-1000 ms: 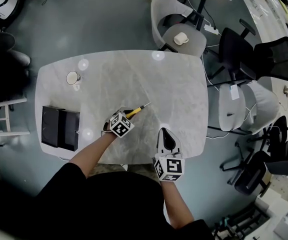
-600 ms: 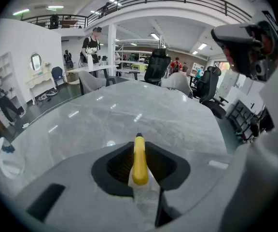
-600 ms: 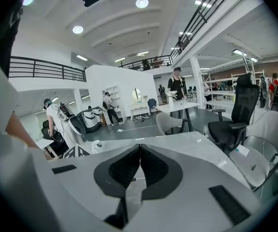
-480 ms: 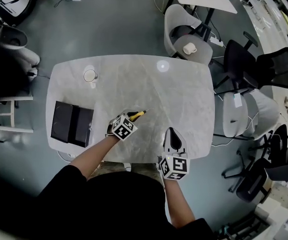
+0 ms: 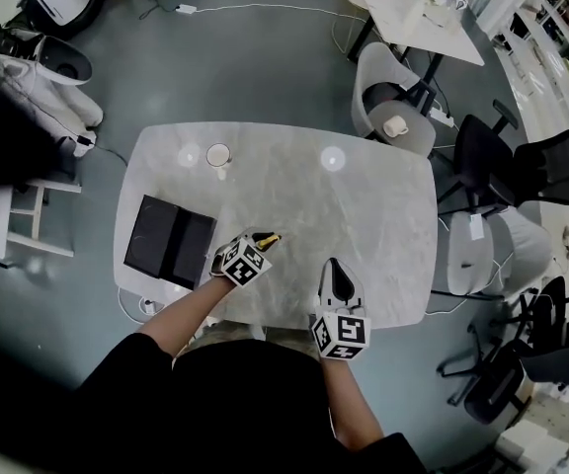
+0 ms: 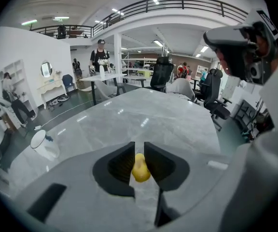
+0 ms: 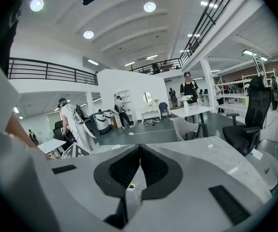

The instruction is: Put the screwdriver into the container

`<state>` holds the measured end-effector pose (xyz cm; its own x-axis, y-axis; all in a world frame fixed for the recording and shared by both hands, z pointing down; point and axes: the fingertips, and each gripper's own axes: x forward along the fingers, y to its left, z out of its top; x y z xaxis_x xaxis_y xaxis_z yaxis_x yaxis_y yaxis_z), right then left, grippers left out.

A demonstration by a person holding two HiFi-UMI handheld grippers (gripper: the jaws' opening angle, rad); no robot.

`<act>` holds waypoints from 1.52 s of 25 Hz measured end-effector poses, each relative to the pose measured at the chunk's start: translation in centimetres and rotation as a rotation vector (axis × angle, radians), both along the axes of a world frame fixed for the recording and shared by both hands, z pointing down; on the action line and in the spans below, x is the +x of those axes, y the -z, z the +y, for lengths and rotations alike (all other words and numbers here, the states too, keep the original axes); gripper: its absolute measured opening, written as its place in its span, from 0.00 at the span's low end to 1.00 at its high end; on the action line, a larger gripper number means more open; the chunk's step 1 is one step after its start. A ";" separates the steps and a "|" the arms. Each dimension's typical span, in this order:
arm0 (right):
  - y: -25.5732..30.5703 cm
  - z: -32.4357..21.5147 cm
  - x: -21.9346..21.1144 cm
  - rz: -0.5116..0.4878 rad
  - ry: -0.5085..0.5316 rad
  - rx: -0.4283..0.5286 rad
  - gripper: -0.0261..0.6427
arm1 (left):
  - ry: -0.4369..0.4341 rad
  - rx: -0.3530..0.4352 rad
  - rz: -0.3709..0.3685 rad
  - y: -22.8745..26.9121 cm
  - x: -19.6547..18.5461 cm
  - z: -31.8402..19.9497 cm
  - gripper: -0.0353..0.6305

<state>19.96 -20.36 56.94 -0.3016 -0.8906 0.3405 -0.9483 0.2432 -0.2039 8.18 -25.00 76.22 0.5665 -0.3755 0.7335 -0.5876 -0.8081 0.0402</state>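
**Screwdriver gripped in left tongs**

The left tongs clamp the screwdriver by its yellow handle over the desk, their jaws having just squeezed tighter. The black container sits apart at their nine o'clock. The right tongs, at four o'clock, are closed on nothing.

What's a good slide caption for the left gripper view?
Left claw, jaws just closing tighter on the yellow screwdriver handle, over the grey marble table.
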 end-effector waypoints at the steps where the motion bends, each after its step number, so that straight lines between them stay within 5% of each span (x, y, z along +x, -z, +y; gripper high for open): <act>1: 0.2 0.1 -0.7 -0.001 0.006 0.006 0.06 | 0.005 0.007 -0.002 0.3 -0.8 0.2 0.16; 8: 0.8 1.4 -5.4 -0.028 0.036 0.022 0.06 | 0.005 0.087 -0.030 2.8 -6.0 2.1 0.16; 25: 1.7 4.2 -16.3 0.049 0.231 0.050 0.06 | 0.194 0.189 -0.042 7.0 -18.3 3.5 0.16; 38: 3.5 6.2 -24.4 0.109 0.346 0.075 0.06 | 0.290 0.188 -0.016 7.0 -25.8 6.6 0.16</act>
<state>-4.45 -14.13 53.41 -0.5544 -0.7663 0.3247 -0.8227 0.5634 -0.0753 -17.63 -18.45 69.21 0.4057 -0.6482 0.6444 -0.7931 -0.6000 -0.1043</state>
